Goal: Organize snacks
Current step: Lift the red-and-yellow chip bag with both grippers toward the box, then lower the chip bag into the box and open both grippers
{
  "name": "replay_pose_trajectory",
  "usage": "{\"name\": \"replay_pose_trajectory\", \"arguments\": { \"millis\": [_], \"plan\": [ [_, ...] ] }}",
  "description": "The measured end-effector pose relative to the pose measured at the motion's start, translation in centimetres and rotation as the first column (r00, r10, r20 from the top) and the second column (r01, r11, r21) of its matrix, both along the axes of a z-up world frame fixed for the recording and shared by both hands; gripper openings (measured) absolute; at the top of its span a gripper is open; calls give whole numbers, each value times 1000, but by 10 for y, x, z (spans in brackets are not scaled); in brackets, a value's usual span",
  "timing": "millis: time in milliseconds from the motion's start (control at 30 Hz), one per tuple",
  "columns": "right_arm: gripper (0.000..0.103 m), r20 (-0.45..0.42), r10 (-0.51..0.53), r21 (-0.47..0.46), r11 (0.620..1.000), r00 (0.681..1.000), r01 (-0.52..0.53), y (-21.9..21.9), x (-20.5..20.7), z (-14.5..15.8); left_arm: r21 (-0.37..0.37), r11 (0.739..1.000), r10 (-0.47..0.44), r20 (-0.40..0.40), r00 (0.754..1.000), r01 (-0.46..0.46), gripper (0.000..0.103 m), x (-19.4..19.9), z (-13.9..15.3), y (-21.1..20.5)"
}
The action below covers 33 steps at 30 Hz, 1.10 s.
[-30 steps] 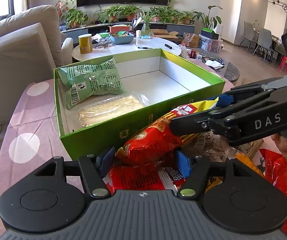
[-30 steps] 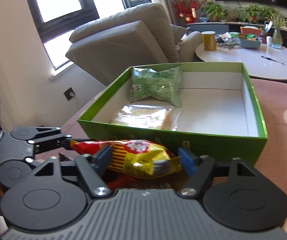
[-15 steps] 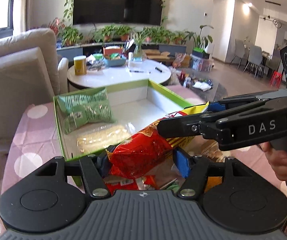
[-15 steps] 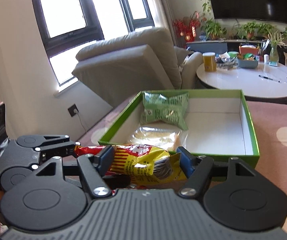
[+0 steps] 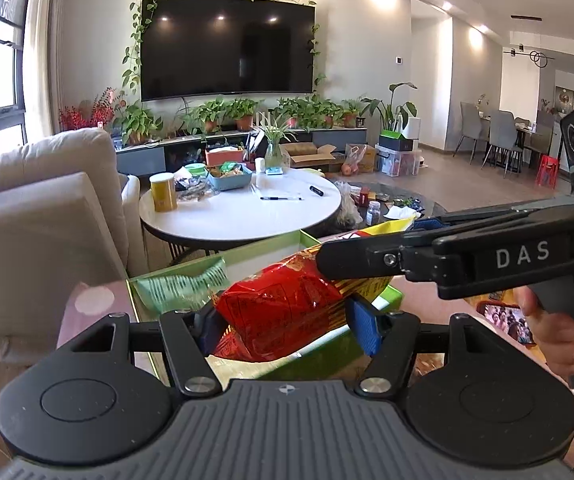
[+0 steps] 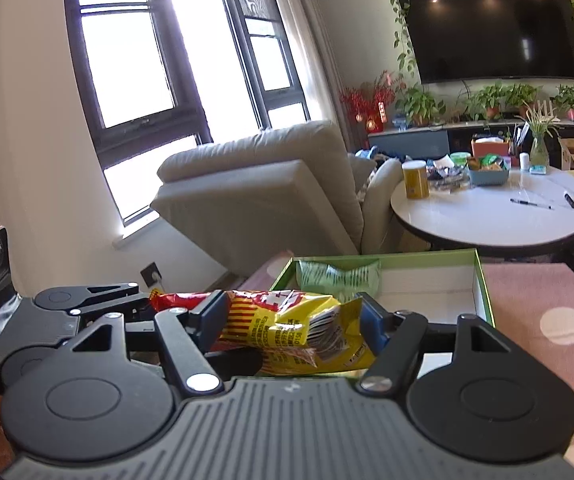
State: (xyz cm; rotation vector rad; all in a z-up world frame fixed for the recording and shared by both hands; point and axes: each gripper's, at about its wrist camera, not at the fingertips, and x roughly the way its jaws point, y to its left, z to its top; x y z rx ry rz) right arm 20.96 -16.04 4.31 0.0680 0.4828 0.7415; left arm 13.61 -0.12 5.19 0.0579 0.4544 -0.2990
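A long red and yellow snack bag [image 5: 283, 312] hangs in the air between both grippers. My left gripper [image 5: 287, 324] is shut on its red end. My right gripper [image 6: 293, 320] is shut on its yellow end [image 6: 299, 330], and reaches in from the right in the left wrist view. Below and beyond the bag lies the green box [image 6: 483, 280] with its white floor. A green snack packet [image 6: 339, 278] rests in the box's far left corner, also seen as the green packet [image 5: 179, 290] in the left wrist view. The rest of the box floor is hidden by the bag.
The box sits on a pink cloth with pale dots [image 6: 543, 320]. A beige armchair [image 6: 263, 196] stands to the left. Behind is a round white table [image 5: 243, 208] with a yellow tin [image 5: 163, 192], pens and a blue basket. A person's hand [image 5: 555, 332] holds the right gripper's handle.
Both grippers have risen together, lifting the snack bag off the pile of packets. The views have tilted up, so the box now sits low in both and the television is in sight.
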Motion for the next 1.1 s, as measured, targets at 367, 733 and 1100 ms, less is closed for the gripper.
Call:
{"name": "replay_pose_trajectory", "arguments": {
  "millis": [367, 733, 1100],
  "plan": [
    [75, -52, -8, 45, 999, 999, 10, 14, 37, -5, 23, 1000, 23, -35, 999, -22, 60, 42, -8, 17],
    [76, -131, -15, 20, 1000, 991, 18, 31, 74, -31, 52, 998, 39, -108, 993, -33, 60, 86, -32, 32],
    [76, -202, -30, -5, 1000, 979, 30, 40, 101, -53, 74, 997, 50, -170, 984, -38, 61, 115, -55, 37]
  ]
}}
